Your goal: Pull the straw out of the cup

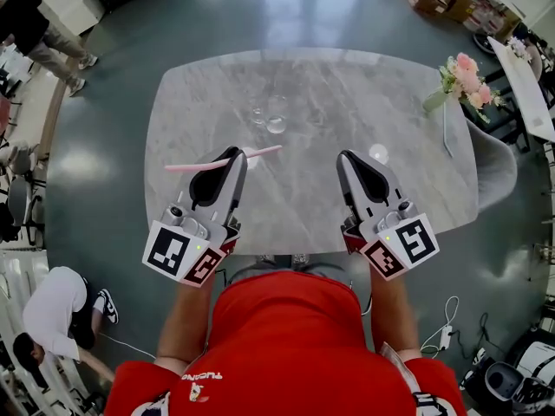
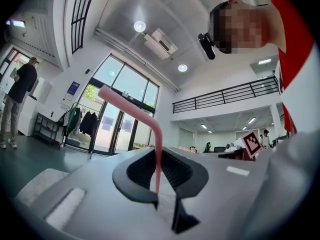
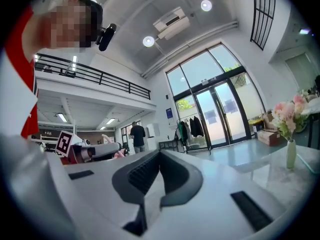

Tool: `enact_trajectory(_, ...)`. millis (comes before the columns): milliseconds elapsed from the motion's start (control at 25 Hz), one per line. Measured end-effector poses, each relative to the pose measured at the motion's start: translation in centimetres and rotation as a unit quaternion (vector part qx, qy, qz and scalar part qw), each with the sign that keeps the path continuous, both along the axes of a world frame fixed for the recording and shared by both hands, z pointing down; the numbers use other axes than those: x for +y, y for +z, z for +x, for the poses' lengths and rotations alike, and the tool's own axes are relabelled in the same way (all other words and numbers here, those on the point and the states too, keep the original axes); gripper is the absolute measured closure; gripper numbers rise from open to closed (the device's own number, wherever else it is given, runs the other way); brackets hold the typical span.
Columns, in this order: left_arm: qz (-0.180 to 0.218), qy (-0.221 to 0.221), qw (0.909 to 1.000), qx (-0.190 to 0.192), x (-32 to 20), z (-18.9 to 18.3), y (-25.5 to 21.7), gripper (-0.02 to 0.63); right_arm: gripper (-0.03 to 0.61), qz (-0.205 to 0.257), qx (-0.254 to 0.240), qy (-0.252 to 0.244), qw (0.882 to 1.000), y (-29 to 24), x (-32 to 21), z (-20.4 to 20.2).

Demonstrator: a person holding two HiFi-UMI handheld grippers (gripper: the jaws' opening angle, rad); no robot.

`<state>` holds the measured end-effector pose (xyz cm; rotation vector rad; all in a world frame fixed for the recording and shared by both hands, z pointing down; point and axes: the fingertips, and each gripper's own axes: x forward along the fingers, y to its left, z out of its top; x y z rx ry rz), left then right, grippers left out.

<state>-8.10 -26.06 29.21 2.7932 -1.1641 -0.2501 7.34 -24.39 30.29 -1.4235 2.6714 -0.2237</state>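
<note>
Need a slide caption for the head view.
Left tool holds pink straw above marble table, clear of the glass cup; right tool empty.

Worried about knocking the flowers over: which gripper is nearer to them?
Right. The right gripper hovers on the flowers' side of the person; the left gripper, holding the straw, is beyond it, farther away.

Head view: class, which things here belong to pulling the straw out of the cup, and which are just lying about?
Job in hand: pink straw, clamped in the left gripper; clear cup on the table.
Lying about: vase of flowers; small white round thing; right gripper, shut and empty.
</note>
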Motion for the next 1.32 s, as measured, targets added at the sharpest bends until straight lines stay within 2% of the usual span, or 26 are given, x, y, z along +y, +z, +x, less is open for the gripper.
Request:
enact_trajectory(560, 0.004, -0.006, 0.9999, 0.007, 0.4, -0.1, -0.5, 0.578, 0.577, 0.002, 0.015, -0.007, 1.0, -0.1, 0.4, 0.0)
enact_trajectory(1320, 0.005, 0.006, 0.9999, 0.009, 0.4, 0.3, -1.0, 0.578, 0.578, 0.01, 0.039, -0.015, 0.999, -1.0, 0.8, -1.0)
